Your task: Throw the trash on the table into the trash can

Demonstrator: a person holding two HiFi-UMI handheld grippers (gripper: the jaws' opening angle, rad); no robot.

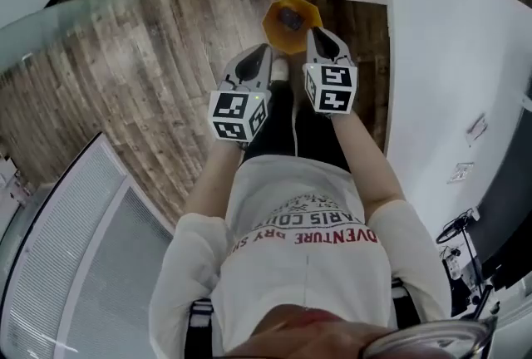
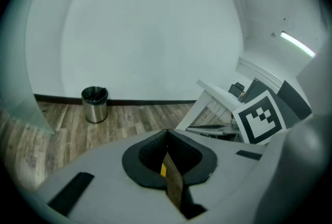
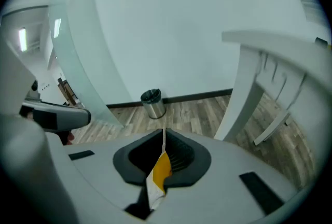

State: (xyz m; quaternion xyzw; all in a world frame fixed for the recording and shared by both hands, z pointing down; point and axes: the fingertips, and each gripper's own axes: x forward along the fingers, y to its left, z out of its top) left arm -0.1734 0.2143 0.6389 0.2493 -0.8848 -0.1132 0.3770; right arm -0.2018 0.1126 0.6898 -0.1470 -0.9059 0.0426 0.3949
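An orange piece of paper trash (image 1: 291,21) hangs above the wood floor, held between the tips of both grippers. My left gripper (image 1: 264,51) is shut on its left edge, which shows as a brown and yellow strip (image 2: 171,179) in the left gripper view. My right gripper (image 1: 316,35) is shut on its right edge, which shows as an orange and white flap (image 3: 160,171) in the right gripper view. The steel trash can (image 2: 94,104) with a black liner stands on the floor by the far wall, also seen as a small can (image 3: 152,103) in the right gripper view.
A white table (image 1: 449,83) stands to my right, with its leg (image 3: 244,93) close by in the right gripper view. A glass panel (image 3: 78,52) rises at the left. Wood floor (image 1: 166,58) lies between me and the trash can.
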